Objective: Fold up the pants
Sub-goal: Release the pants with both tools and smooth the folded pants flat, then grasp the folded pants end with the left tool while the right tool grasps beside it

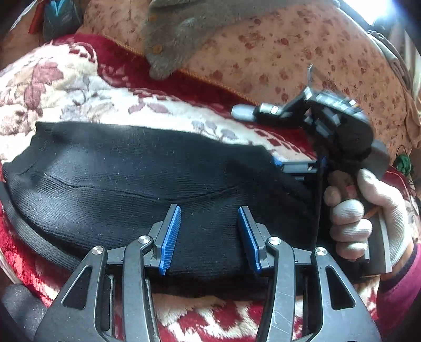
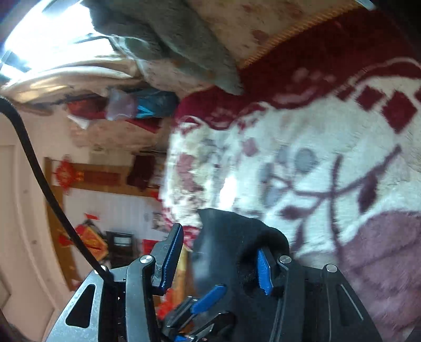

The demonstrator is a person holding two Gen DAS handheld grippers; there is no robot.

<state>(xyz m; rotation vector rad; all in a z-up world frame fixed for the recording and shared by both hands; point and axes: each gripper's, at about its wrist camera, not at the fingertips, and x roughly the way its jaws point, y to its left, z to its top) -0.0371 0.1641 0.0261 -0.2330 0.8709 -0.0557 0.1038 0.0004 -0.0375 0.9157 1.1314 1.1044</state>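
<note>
Black knit pants (image 1: 136, 173) lie folded in a broad band across a red and white floral blanket (image 1: 65, 86). My left gripper (image 1: 209, 236) hovers open over their near edge, its blue pads apart with only flat fabric below them. At the pants' right end a white-gloved hand (image 1: 350, 218) holds my right gripper (image 1: 300, 165). In the right wrist view the right gripper (image 2: 217, 265) stands open. A bunched end of the pants (image 2: 231, 236) sits between its fingers and drapes over the right one, and the left pad is clear of the cloth.
A grey buttoned garment (image 1: 184, 34) hangs over the beige flowered sofa back (image 1: 289, 52). A dark blue bag (image 1: 60, 18) sits at the far left. A black cable (image 2: 39, 171) crosses the right wrist view. Beyond the blanket's edge is a room with red wall decorations (image 2: 68, 173).
</note>
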